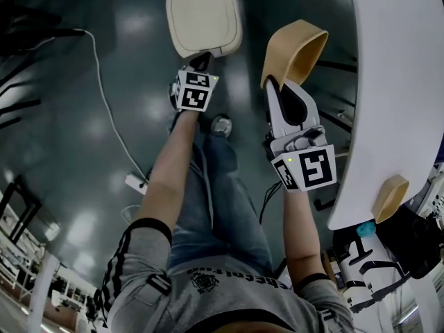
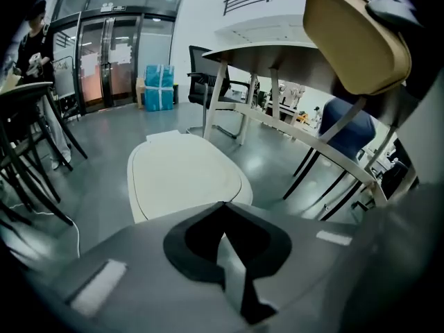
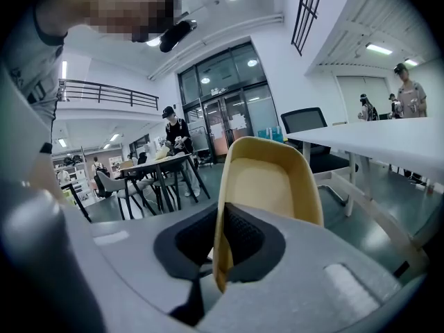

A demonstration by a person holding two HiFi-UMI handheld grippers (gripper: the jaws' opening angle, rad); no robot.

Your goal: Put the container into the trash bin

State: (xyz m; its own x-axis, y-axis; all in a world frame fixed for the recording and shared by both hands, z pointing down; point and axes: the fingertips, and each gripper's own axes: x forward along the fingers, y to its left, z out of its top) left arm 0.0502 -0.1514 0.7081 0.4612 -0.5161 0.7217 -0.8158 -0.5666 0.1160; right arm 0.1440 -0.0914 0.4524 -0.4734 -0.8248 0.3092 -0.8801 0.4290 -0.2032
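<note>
Looking down from the head view, I count two grippers, two tan containers, one trash bin and one white desk.

My right gripper (image 1: 277, 89), right of centre, is clamped on the first container (image 1: 295, 47). It holds the container in the air at upper centre, just right of the trash bin (image 1: 203, 16) and left of the desk (image 1: 395, 82). The bin's cream lid is down, at the top of the frame. My left gripper (image 1: 202, 61) hangs at the lid's lower edge. The second container (image 1: 390, 198) sits at the desk's edge, lower right; only this view shows it. A white cable (image 1: 104, 96) trails across the dark floor (image 1: 69, 130) at left.

The right gripper view shows what the head view cannot. The two jaws pinch the container's thin side wall, one pad inside and one outside, and the open hollow faces the camera. It also shows three people standing in the room, one at centre and two at upper right.

The left gripper view shows that gripper's jaws together with nothing between them. The bin lid lies beyond them at centre. The held container shows from behind at upper right, in front of the desk's underside. One person stands at upper left.
</note>
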